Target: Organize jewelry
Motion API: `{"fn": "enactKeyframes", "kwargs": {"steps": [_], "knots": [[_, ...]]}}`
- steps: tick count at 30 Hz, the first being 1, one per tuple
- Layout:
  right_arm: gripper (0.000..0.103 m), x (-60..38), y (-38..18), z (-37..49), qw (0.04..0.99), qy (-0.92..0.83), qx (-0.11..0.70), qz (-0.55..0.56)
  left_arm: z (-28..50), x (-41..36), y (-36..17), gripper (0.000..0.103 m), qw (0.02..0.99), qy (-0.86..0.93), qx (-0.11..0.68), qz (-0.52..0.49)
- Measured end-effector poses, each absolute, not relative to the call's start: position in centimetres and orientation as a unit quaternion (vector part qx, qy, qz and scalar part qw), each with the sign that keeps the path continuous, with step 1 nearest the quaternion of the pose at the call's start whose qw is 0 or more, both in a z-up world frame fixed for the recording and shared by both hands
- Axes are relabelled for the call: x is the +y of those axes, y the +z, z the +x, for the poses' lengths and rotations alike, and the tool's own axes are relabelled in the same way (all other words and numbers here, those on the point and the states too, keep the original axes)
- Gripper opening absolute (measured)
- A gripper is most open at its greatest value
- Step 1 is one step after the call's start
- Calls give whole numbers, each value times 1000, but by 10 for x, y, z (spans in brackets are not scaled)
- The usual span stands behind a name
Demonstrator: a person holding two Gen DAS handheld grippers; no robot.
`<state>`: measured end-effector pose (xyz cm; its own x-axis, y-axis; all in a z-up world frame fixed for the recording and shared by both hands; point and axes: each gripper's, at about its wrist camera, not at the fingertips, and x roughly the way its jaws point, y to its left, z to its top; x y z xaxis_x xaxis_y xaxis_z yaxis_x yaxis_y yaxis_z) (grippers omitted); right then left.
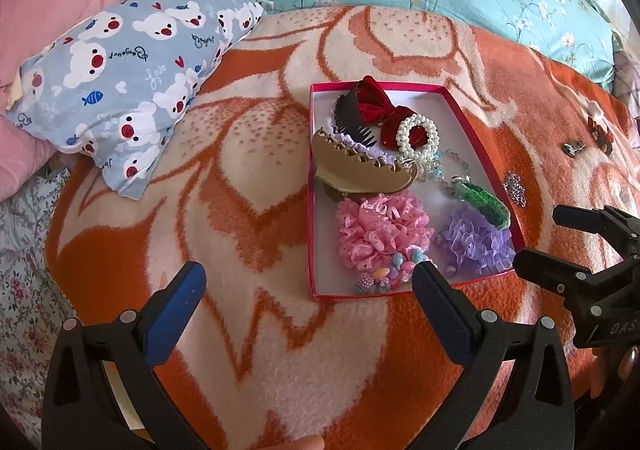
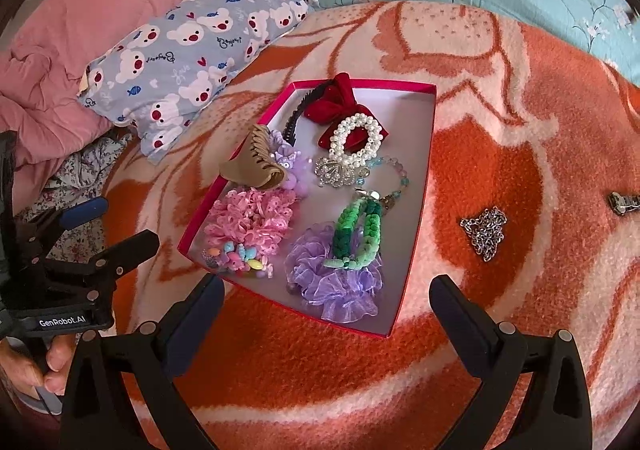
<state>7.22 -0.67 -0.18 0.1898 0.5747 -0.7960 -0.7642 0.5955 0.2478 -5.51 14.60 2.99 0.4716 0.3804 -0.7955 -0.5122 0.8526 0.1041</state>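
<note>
Both grippers, left [image 1: 306, 282] and right [image 2: 326, 296], hang open over my bed. Right of the box [image 2: 416, 209] lies the chain [image 2: 484, 232]: light, limp, slippery; I'd pinch its bunched middle.

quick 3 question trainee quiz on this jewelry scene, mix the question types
1. True or false: the silver chain lies inside the red box.
2. Which item touches the purple scrunchie?
A. pearl bracelet
B. green braided band
C. tan claw clip
3. Fill in: both the left gripper and the right gripper are ____ and hold nothing.

Key:
1. False; it lies on the blanket, right of the box.
2. B; it lies across the scrunchie.
3. open
</note>
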Motion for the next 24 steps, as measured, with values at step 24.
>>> {"fn": "enactKeyframes", "kwargs": {"steps": [24], "knots": [[103, -9, 2, 68, 767, 442, 455, -101, -58, 144, 31, 103, 856, 261, 440, -74]]}}
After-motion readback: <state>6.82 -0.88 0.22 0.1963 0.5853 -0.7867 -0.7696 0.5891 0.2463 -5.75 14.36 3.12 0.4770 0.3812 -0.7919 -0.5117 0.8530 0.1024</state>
